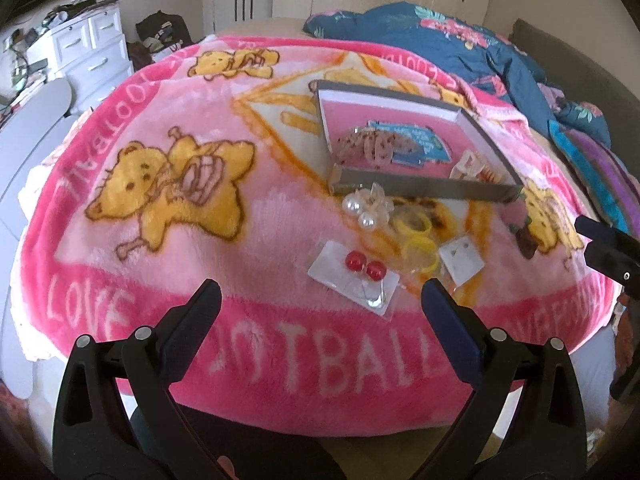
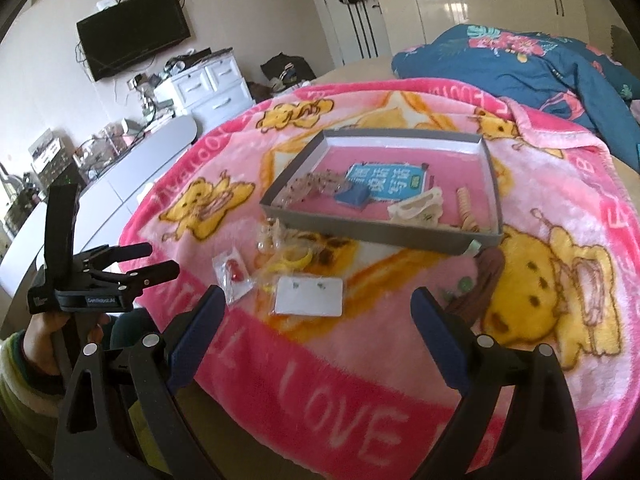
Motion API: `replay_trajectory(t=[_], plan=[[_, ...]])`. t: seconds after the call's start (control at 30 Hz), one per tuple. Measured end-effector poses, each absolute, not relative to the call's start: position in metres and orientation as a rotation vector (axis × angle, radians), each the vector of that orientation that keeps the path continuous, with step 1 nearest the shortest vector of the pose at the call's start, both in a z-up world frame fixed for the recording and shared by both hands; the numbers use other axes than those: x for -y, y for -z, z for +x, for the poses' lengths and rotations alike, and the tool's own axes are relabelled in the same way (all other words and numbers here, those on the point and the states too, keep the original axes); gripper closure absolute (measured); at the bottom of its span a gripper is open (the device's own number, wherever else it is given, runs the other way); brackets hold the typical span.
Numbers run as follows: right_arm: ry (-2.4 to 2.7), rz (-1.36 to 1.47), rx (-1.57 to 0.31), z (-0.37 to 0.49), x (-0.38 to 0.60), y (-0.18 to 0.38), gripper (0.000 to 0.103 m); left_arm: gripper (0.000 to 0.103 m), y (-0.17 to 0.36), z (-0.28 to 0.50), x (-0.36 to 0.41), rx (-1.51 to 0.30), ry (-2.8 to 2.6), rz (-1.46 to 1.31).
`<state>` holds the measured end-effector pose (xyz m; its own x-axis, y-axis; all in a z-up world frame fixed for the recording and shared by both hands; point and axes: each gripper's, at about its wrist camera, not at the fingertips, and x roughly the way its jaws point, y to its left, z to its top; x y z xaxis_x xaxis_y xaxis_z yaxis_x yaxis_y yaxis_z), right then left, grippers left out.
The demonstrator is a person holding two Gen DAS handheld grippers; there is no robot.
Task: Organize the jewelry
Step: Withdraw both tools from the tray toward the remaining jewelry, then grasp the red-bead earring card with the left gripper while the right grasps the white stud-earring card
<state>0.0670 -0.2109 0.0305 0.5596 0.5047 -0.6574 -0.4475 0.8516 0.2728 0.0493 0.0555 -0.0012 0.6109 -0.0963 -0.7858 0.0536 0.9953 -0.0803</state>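
Note:
A shallow grey box [image 1: 424, 189] [image 2: 372, 236] with a pink floor sits on the pink blanket and holds beaded bracelets [image 1: 370, 146], a blue card [image 2: 386, 184] and a pale hair clip [image 2: 418, 208]. In front of it lie pearl earrings [image 1: 366, 208], yellow rings [image 1: 418, 240] [image 2: 296, 260], a packet with red ball earrings [image 1: 364, 270] [image 2: 234, 274], a white stud card [image 1: 460, 260] [image 2: 308, 296] and a brown piece [image 2: 486, 276]. My left gripper [image 1: 320, 300] is open and empty, just short of the red earrings. My right gripper [image 2: 316, 304] is open and empty, near the white card.
The pink bear-print blanket [image 1: 180, 220] covers the bed. A blue floral duvet [image 2: 532, 68] is bunched at the far right. A white drawer unit [image 2: 208, 84] and a wall TV [image 2: 132, 40] stand at the left. The left gripper's body [image 2: 100, 280] shows in the right wrist view.

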Motion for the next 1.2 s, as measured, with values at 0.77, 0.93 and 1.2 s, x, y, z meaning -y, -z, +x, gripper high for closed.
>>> replay_trajectory(t=[0.77, 0.93, 1.2], plan=[[-0.599, -0.004, -0.953, 0.093, 0.17, 0.031, 0.01, 0.009, 0.045, 0.059, -0.041, -1.004, 0.12, 0.04], [-0.608, -0.028, -0.975, 0.104, 0.157, 0.044, 0.01, 0.009, 0.049, 0.063, -0.043, -0.997, 0.118, 0.042], [-0.604, -0.032, -0.995, 0.122, 0.146, 0.057, 0.01, 0.009, 0.057, 0.07, -0.044, -1.003, 0.132, 0.043]])
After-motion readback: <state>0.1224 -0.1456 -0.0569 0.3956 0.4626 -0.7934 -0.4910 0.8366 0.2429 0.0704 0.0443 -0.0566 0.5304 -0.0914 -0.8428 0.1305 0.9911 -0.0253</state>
